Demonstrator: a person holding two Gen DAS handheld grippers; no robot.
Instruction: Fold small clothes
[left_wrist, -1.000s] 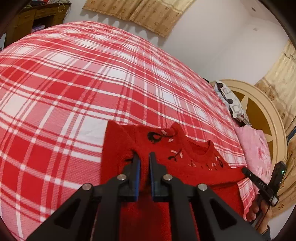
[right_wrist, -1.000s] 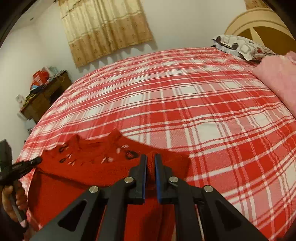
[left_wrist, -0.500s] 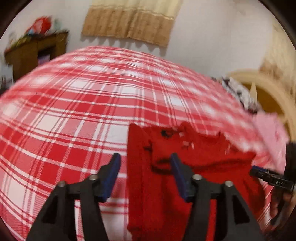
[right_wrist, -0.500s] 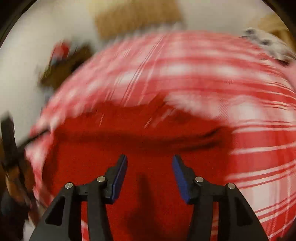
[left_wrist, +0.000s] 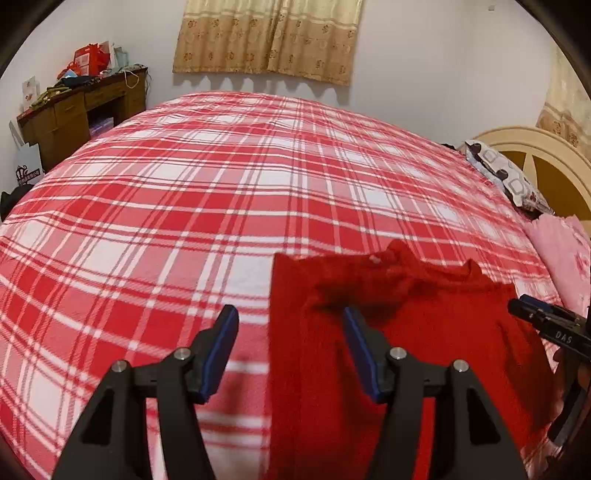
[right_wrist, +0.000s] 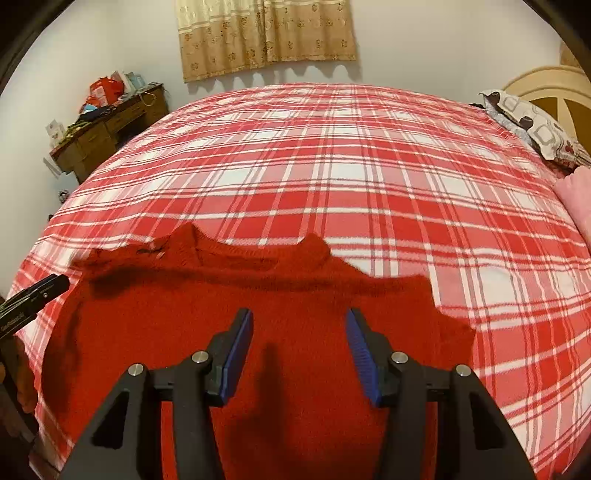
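Observation:
A small red knitted sweater (right_wrist: 258, 317) lies flat on the red and white plaid bed (right_wrist: 332, 166), neck away from me; it also shows in the left wrist view (left_wrist: 424, 332). My left gripper (left_wrist: 290, 317) is open and empty, above the sweater's left edge. My right gripper (right_wrist: 299, 321) is open and empty, above the middle of the sweater's body. The right gripper's tip (left_wrist: 543, 321) shows at the right edge of the left wrist view. The left gripper's tip (right_wrist: 37, 295) shows at the left edge of the right wrist view.
A wooden desk (left_wrist: 77, 114) with clutter stands by the far left wall. A patterned pillow (left_wrist: 506, 181), a pink blanket (left_wrist: 565, 254) and a cream headboard (left_wrist: 546, 158) are at the right. Curtains (left_wrist: 269, 37) hang on the far wall.
Both grippers were shut on the sweater's top edge one second ago. Both have opened, let the sweater go and pulled back. The sweater now lies flat on the bed.

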